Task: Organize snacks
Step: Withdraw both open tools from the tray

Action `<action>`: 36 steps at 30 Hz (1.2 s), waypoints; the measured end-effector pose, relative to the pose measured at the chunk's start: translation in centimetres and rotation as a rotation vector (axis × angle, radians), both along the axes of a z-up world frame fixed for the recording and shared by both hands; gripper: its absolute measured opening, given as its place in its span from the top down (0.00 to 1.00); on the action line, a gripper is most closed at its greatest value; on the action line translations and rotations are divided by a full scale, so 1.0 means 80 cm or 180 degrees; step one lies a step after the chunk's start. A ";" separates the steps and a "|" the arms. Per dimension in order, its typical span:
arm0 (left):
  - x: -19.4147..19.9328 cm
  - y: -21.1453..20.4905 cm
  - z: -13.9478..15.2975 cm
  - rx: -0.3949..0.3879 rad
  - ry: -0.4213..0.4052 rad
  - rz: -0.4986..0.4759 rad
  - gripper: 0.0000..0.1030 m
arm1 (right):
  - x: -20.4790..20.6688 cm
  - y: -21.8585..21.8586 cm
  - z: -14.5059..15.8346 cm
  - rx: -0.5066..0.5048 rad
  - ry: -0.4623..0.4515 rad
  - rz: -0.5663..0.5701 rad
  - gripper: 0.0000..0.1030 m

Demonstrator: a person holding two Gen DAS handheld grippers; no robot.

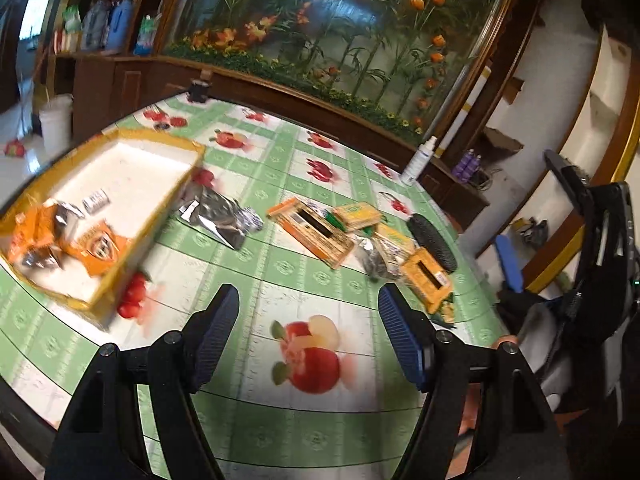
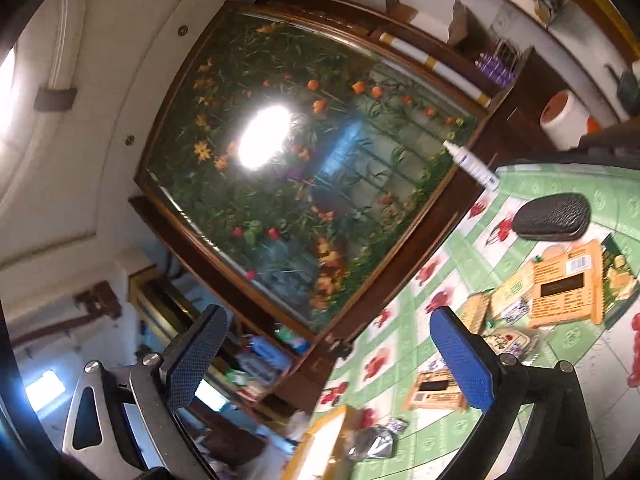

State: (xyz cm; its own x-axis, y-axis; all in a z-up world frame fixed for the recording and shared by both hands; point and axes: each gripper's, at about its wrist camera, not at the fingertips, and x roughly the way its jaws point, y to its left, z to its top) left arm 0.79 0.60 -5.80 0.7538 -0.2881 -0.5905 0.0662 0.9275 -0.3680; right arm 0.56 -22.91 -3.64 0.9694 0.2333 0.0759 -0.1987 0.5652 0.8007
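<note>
A yellow-rimmed tray (image 1: 188,148) with a white floor sits at the table's left and holds orange snack packets (image 1: 96,246) and small silver ones. Right of it on the tablecloth lie a silver foil bag (image 1: 218,216), an orange snack box (image 1: 316,232), a smaller yellow box (image 1: 356,216) and another orange box (image 1: 426,280). My left gripper (image 1: 308,316) hovers open over bare cloth, nothing between its fingers. My right gripper (image 2: 328,356) stands wide open and empty, rolled and pointing level at the wall picture; the orange box (image 2: 564,288) and silver bag (image 2: 372,442) lie right of it.
A black oval case (image 1: 432,242) lies beside the boxes, and a white spray bottle (image 1: 418,160) stands at the table's far edge. A wooden cabinet with a large flower picture (image 1: 320,28) runs behind the table. A dark chair (image 1: 600,260) stands at the right.
</note>
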 end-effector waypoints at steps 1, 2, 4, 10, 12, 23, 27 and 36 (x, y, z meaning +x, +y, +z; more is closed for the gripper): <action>0.000 0.002 0.004 0.0109 -0.0039 0.0075 0.30 | -0.002 -0.006 0.001 0.0008 -0.0048 -0.0017 0.00; 0.001 0.003 0.008 0.0231 -0.0069 0.0151 0.30 | -0.005 -0.013 0.004 -0.0001 -0.0050 -0.0079 0.00; 0.003 0.008 0.016 0.0447 -0.0157 0.0316 0.30 | -0.009 -0.025 0.006 -0.0025 0.0029 -0.0125 0.00; 0.013 0.020 0.022 0.0817 -0.0328 0.0546 0.30 | -0.028 -0.054 0.030 -0.0468 0.0247 -0.0194 0.00; 0.019 0.023 0.020 0.0839 -0.0319 0.0571 0.30 | -0.046 -0.054 0.040 -0.0756 0.0109 -0.0350 0.00; 0.046 0.026 0.000 0.0958 -0.0157 0.0550 0.21 | -0.080 -0.064 0.042 -0.1425 -0.0179 -0.0703 0.00; 0.064 0.019 -0.019 0.0993 0.0005 0.0418 0.20 | -0.031 -0.066 0.028 -0.1661 0.0328 -0.0170 0.00; 0.088 -0.009 -0.045 0.0946 0.0237 0.0019 0.20 | 0.023 -0.055 -0.038 -0.1826 0.1311 0.0435 0.00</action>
State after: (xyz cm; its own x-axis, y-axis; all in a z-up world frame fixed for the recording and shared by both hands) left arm 7.81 -0.14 -9.41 0.7064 -0.0902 -0.7020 0.0436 0.9955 -0.0840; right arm 2.41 -27.30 -6.71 0.8521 0.2482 -0.4608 -0.0435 0.9110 0.4102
